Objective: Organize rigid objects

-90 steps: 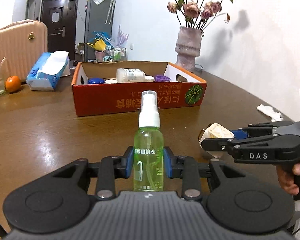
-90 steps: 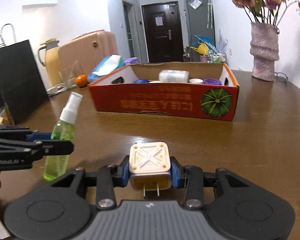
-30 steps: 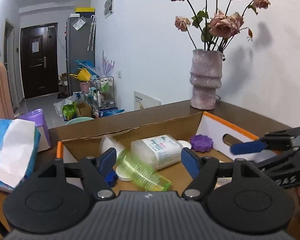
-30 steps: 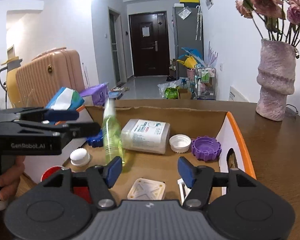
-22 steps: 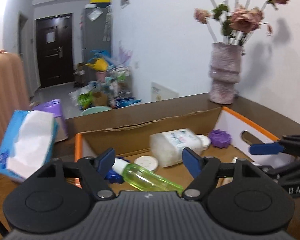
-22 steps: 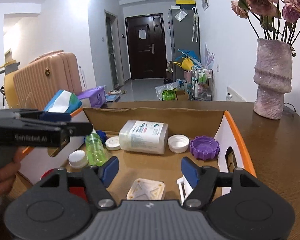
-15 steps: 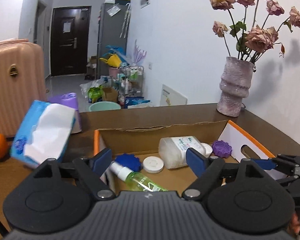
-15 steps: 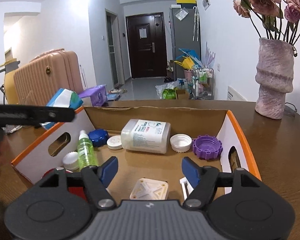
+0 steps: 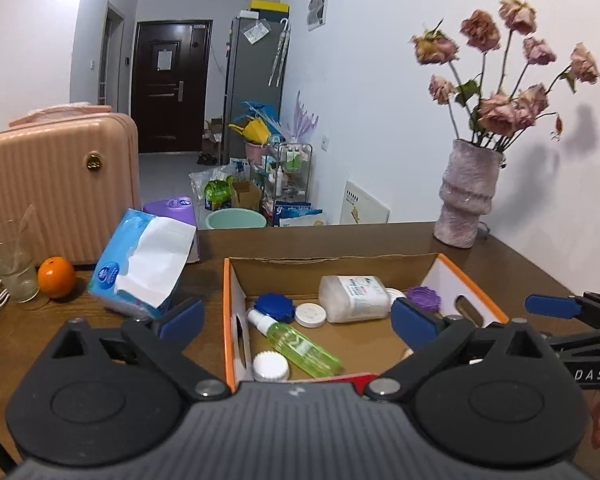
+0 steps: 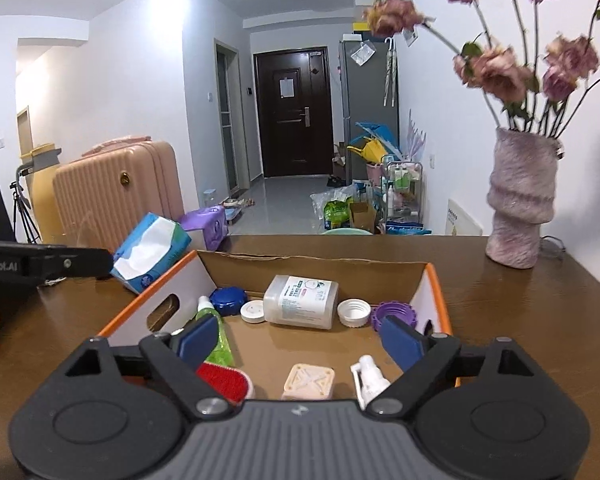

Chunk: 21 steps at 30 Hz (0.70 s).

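Note:
An orange-rimmed cardboard box (image 9: 230, 312) (image 10: 436, 296) stands on the brown table. Inside it a green spray bottle (image 9: 300, 344) (image 10: 216, 340) lies on its side beside a blue cap (image 9: 274, 307), white caps and a clear white-labelled jar (image 9: 354, 298) (image 10: 302, 300). A cream plug adapter (image 10: 309, 382) lies flat at the box's near end. My left gripper (image 9: 296, 322) hangs above the box's near left corner, jaws still opening, nothing between them. My right gripper (image 10: 300, 338) hovers over the box, jaws also opening and empty.
A blue tissue pack (image 9: 144, 264), an orange (image 9: 56, 278) and a glass (image 9: 14, 268) sit left of the box. A vase of dried roses (image 9: 466, 200) stands at the back right. A pink suitcase (image 9: 56, 184) is behind the table. The box also holds a purple lid (image 10: 394, 314).
Both grippers have let go, opened wider and risen back from the box. The green bottle dropped from the left gripper and lies in the box; the adapter lies there too.

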{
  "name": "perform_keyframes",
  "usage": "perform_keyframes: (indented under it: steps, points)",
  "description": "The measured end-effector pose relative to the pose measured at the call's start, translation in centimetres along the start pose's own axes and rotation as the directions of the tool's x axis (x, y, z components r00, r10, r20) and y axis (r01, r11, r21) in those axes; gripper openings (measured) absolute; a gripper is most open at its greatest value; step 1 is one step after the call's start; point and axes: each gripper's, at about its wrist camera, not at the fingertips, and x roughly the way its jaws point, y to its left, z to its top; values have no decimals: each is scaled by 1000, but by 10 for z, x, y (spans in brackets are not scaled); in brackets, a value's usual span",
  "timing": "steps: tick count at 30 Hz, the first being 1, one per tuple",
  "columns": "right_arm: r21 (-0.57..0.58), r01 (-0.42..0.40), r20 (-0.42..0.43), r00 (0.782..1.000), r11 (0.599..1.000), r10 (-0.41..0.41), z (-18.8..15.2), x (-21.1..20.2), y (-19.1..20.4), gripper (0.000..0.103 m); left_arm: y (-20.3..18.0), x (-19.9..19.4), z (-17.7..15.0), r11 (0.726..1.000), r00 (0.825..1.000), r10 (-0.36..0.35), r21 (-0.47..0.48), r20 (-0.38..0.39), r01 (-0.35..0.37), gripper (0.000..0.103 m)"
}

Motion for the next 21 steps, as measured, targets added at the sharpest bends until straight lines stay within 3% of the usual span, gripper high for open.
perform_keyframes:
  steps: [5,7,10,12,14,21]
  points:
    - [-11,32,27,999,999,-31,-5,-39,3,93,-13,-36,-13,1000,999,28,13,33,-28,103]
    - [-28,56,56,997,998,-54,-10,-52,7,93,-17,-51,-22,999,995,53,10,84,-54,103]
    - [-68,90,143,987,994,-79,-20,-71,14,100,-26,-74,-41,991,971,118,37,210,-128,103]
    - [-104,129,211,972,986,-105,-30,-82,22,103,-33,-86,-52,984,957,143,66,251,-165,103]
    - [-130,149,235,965,980,-116,-38,-88,30,103,-38,-96,-62,982,952,149,71,269,-174,103]
    - [-125,134,215,971,983,-104,-63,-111,54,103,-43,-126,-95,984,953,145,63,265,-167,103]
